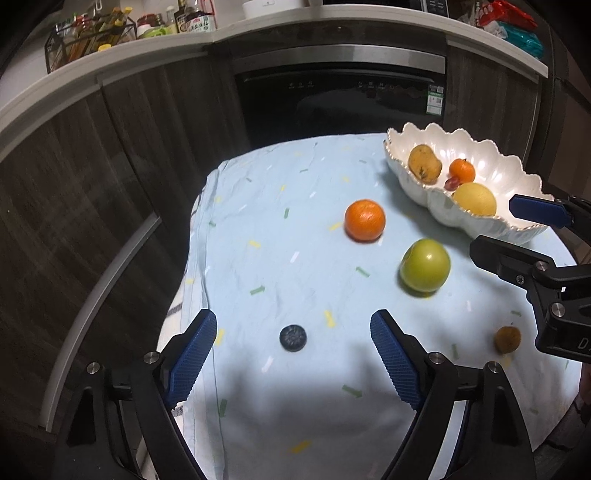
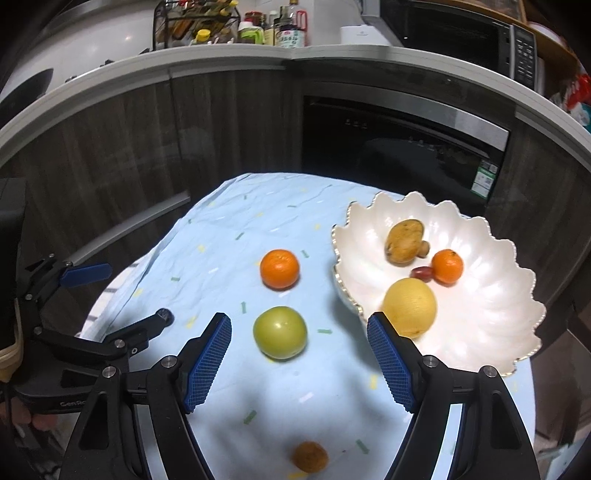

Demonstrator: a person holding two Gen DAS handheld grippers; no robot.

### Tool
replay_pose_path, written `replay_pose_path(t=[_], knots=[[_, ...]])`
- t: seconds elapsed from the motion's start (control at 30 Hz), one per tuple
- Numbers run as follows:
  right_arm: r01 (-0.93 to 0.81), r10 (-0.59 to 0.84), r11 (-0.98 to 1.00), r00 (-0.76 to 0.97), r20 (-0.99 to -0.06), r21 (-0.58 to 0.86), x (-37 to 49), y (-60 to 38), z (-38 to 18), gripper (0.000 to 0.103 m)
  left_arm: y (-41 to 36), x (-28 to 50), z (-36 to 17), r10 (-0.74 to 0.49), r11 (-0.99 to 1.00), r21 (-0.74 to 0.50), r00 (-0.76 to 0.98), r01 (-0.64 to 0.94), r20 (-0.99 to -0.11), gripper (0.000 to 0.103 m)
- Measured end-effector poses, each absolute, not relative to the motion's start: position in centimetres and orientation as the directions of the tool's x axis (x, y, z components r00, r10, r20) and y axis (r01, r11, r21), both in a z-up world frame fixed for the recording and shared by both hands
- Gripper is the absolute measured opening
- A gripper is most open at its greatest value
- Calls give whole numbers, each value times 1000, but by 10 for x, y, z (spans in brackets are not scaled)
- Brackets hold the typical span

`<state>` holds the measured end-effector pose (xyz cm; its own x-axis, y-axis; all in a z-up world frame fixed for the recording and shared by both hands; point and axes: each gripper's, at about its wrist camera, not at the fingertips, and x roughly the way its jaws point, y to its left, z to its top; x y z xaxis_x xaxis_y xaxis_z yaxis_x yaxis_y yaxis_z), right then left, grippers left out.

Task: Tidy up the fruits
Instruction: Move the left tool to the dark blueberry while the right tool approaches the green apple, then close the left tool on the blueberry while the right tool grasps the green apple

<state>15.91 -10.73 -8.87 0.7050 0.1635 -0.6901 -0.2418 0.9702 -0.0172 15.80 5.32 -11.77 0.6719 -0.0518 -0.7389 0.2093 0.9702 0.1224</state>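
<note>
A white scalloped bowl (image 1: 476, 155) (image 2: 491, 295) at the table's right holds a mango (image 2: 403, 240), a small orange (image 2: 447, 266), a yellow fruit (image 2: 410, 307) and a small red fruit (image 2: 422, 272). On the cloth lie an orange (image 1: 365, 220) (image 2: 279, 268), a green apple (image 1: 424, 268) (image 2: 280, 332), a small brown fruit (image 1: 507, 339) (image 2: 309, 456) and a dark round fruit (image 1: 293, 337). My left gripper (image 1: 293, 326) is open above the dark fruit. My right gripper (image 2: 299, 328) is open, empty, just short of the green apple.
The table wears a light blue cloth (image 1: 280, 251). Behind it stand dark cabinets and a black oven (image 1: 340, 99). The counter above carries bottles and a wire rack (image 2: 199, 22). A microwave (image 2: 461, 33) sits at the right.
</note>
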Motion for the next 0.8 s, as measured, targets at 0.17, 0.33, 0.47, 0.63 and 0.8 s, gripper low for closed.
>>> replay_pose_path(t=[0.17,0.33,0.47,0.63,0.8], knots=[[-262,172,965,685,-708,-18,165,-102,-100,76,57,161,-130,-42,971,124,662,202,-748,81],[-274,180,962,666,-724,-14,173,-97,-110,76,61,165,-143,-42,974,111,645,195,-763,78],[-283,187,959,649,-737,-7,182,-92,-117,75,63,171,-152,-38,975,108,628,193,-777,70],[-284,194,959,631,-752,9,192,-88,-125,73,66,177,-161,-47,977,88,607,192,-793,59],[-285,199,958,617,-762,19,200,-85,-131,71,66,182,-169,-65,977,66,585,201,-808,46]])
